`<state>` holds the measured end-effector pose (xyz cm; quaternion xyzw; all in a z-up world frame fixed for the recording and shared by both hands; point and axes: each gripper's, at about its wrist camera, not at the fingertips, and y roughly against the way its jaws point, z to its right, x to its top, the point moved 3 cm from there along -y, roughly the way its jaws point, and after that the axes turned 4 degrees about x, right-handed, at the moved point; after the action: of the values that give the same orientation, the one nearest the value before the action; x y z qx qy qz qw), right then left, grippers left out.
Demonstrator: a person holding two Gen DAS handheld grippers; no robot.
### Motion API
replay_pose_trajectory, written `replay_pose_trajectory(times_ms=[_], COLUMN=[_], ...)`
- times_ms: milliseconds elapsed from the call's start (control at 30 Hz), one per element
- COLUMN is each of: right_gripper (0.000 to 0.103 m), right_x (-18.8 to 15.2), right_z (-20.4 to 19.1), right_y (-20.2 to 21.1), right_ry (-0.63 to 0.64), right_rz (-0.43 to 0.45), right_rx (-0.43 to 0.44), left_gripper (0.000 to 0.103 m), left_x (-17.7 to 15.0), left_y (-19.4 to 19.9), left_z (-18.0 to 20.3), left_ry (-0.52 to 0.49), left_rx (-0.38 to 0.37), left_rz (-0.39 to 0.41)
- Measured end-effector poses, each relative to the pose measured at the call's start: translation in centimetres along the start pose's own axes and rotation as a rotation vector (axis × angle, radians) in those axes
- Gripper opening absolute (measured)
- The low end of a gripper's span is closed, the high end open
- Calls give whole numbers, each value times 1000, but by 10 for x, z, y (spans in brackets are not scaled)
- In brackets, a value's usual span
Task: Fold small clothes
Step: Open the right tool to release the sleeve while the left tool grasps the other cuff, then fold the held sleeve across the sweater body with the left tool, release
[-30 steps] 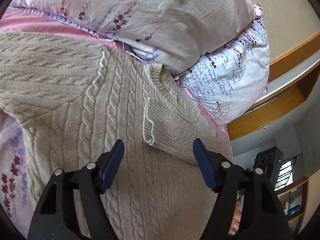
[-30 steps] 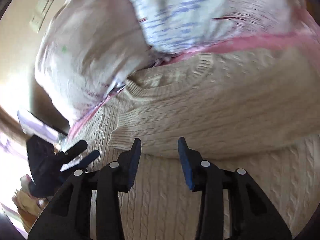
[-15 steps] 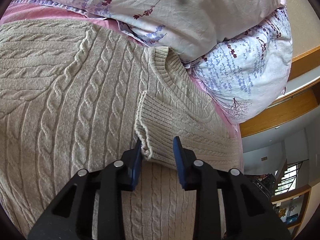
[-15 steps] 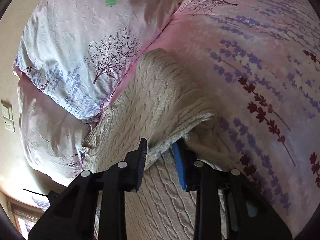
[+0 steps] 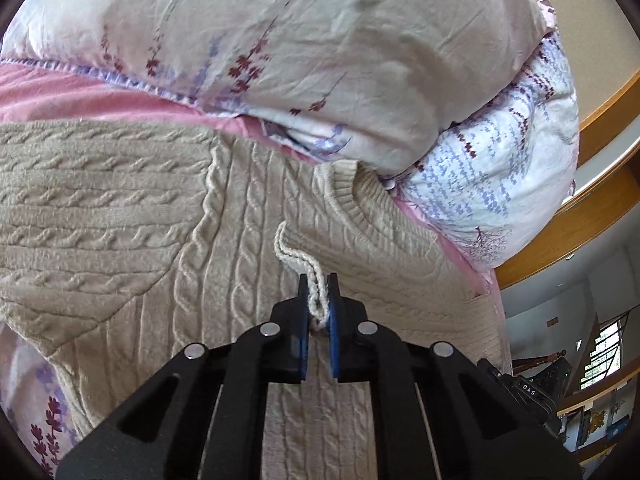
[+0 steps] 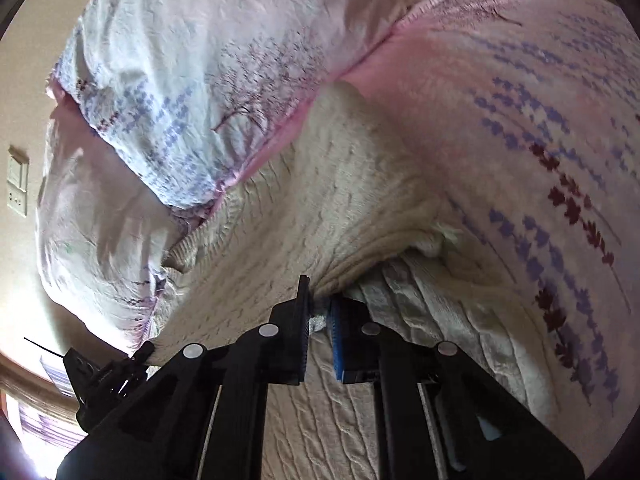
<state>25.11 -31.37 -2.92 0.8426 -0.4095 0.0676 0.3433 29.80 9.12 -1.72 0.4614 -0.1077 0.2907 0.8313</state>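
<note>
A beige cable-knit sweater (image 5: 132,240) lies spread on the bed, its ribbed neckline (image 5: 360,204) toward the pillows. One sleeve is folded across the chest. My left gripper (image 5: 319,300) is shut on that sleeve's ribbed cuff edge (image 5: 296,258), which stands up in a wavy ridge. In the right wrist view the same sweater (image 6: 320,200) fills the middle, and my right gripper (image 6: 320,306) is shut on a bunched fold of the knit (image 6: 384,240) that lifts off the layer beneath.
Two floral pillows (image 5: 320,52) are stacked just beyond the neckline. The pink floral bedspread (image 6: 520,140) spreads to the right of the sweater. A wooden headboard ledge (image 5: 600,208) and a wall switch (image 6: 18,184) sit at the edges. The other gripper (image 6: 104,372) shows at lower left.
Both grippers went from open to shut. The left one closed on the folded sleeve's cuff. The right one swung over to the sweater's side and clamped a fold of knit.
</note>
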Motion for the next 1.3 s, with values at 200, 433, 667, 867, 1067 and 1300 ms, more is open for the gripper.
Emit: replay_pose_trajectory(times_ms=[200, 433, 667, 867, 1067, 1300], right_gripper=[23, 43, 44, 51, 56, 60], right_x=[-11, -28, -56, -85, -71, -71], right_z=[-12, -88, -144, -148, -135, -139], right_y=[12, 20, -60, -87, -76, -76], right_ry=[66, 442, 693, 827, 696, 700], right_rz=[-13, 29, -114, -152, -204, -221], right_rx=[-66, -159, -249, -364, -277, -272], left_gripper=[11, 41, 42, 42, 36, 27], left_x=[-4, -4, -19, -22, -23, -17], left_y=[-8, 51, 133, 174, 176, 180], left_z=[-7, -34, -106, -173, -222, -250], left_ry=[-24, 44, 182, 330, 541, 715], left_rx=[26, -48, 20, 134, 129, 89], left_rz=[-17, 64, 171, 235, 241, 308])
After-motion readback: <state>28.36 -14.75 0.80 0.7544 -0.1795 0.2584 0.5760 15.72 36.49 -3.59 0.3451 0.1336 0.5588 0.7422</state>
